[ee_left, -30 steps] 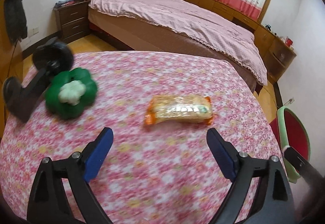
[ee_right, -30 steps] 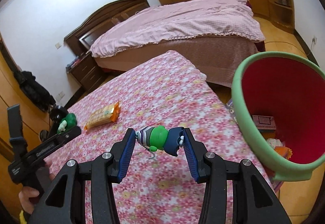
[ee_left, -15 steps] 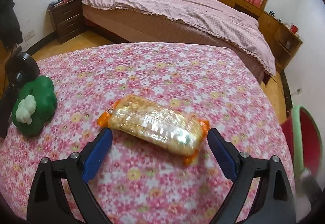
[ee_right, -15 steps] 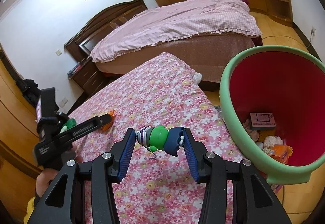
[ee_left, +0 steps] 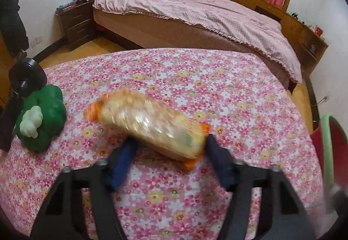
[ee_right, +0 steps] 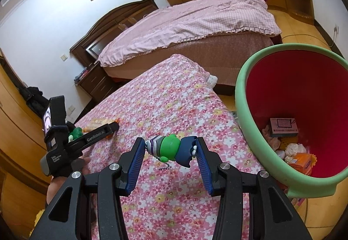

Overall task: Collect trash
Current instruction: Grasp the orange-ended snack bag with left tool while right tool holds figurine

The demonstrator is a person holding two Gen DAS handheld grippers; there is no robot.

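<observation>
The snack packet lies on the flowered table near its left side, framed between the blurred fingers of the left claw, which is spread around it and not yet seen to be gripping. A crinkly, rounded wrapper may be squeezed out sideways or nudged toward the green toy at its left if the closing is off-centre. The right claw is pinched on a small figurine short of the red bin at the right, so a loosened grip could see it dropped on the table.
</observation>
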